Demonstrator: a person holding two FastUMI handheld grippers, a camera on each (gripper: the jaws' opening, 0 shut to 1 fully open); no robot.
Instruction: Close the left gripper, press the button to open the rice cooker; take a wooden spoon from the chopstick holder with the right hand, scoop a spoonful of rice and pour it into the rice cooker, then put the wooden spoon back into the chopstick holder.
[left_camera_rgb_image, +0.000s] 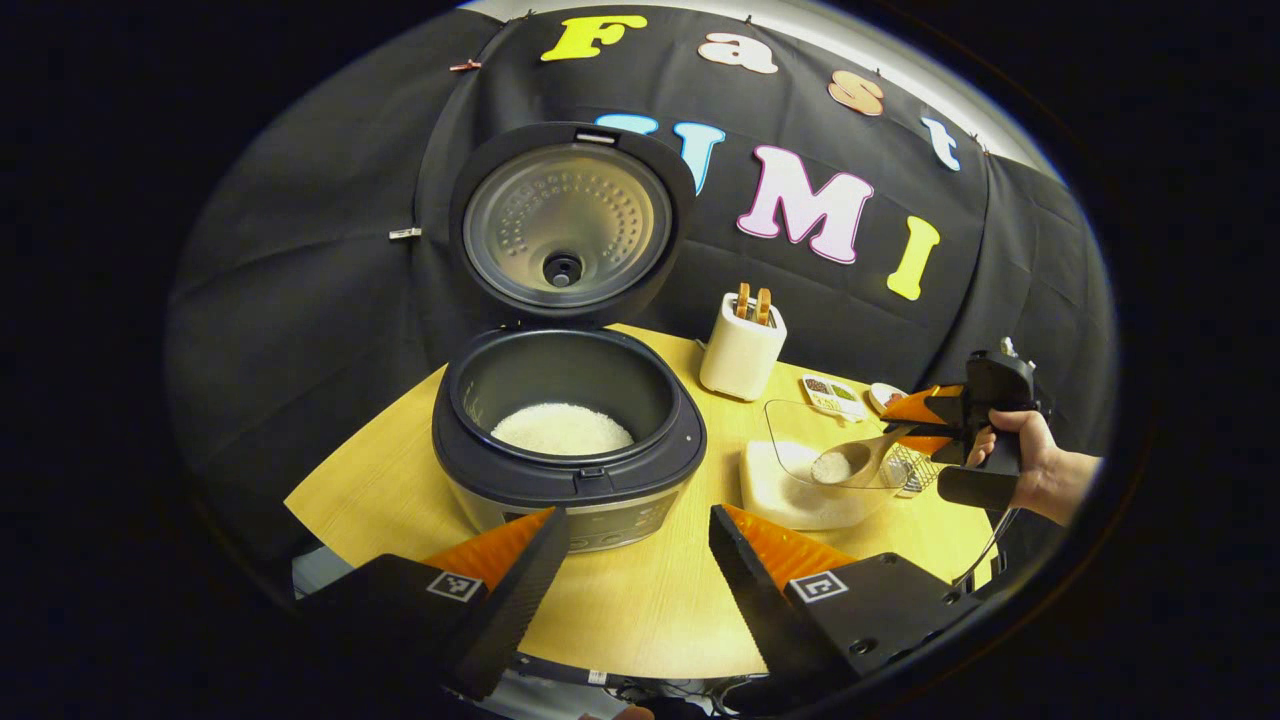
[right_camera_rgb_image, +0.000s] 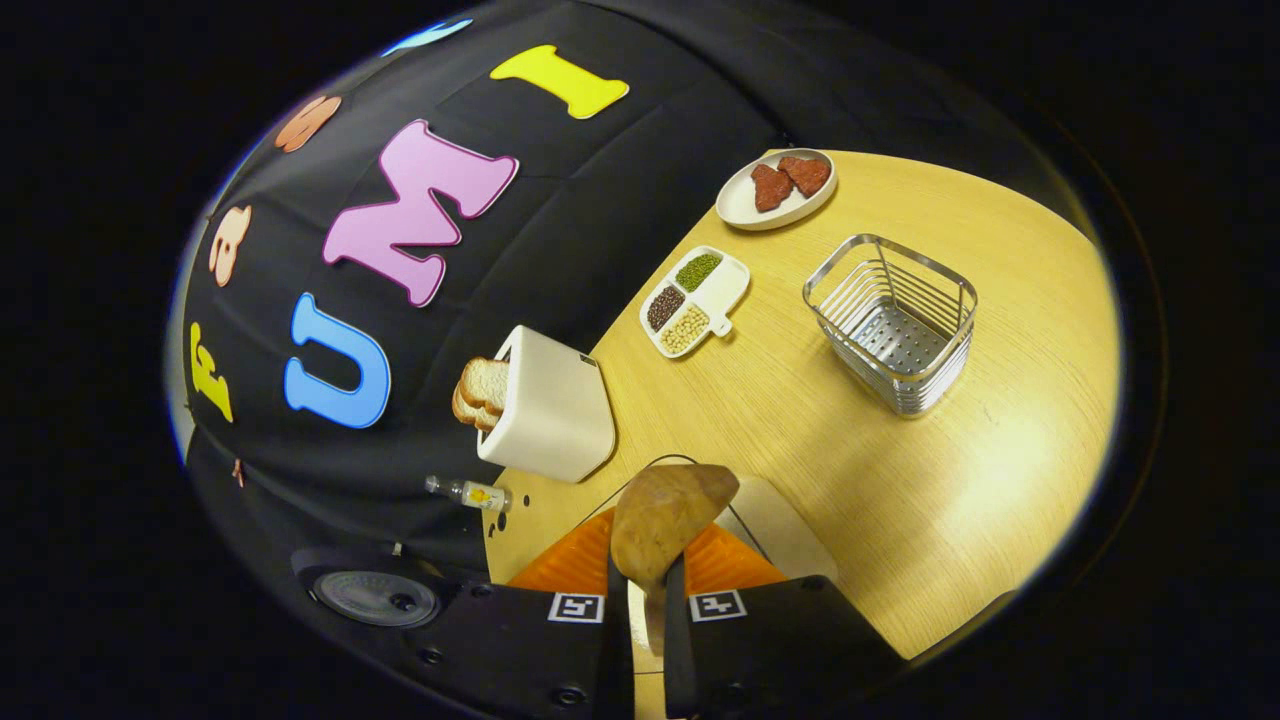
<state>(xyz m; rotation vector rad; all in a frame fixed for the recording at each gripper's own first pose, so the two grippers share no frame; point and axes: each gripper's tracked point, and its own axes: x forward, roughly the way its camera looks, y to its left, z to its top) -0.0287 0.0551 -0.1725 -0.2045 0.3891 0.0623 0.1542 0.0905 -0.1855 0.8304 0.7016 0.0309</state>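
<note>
A: Where's the rice cooker (left_camera_rgb_image: 568, 440)?

B: On the bench (left_camera_rgb_image: 640, 610), lid up, white rice in its pot. The left gripper (left_camera_rgb_image: 635, 560) hangs in front of it, jaws wide apart and empty.

A: And the wooden spoon (left_camera_rgb_image: 858, 460)?

B: Clamped by its handle in the right gripper (left_camera_rgb_image: 925, 425), both fingers pressing on it. Its bowl, loaded with rice, sits over the clear rice container (left_camera_rgb_image: 815, 470), right of the cooker.

A: The chopstick holder (right_camera_rgb_image: 893, 322)?

B: A wire basket, farther along the bench, near a sectioned bean dish (right_camera_rgb_image: 694, 301) and a toaster (right_camera_rgb_image: 548, 408).
</note>
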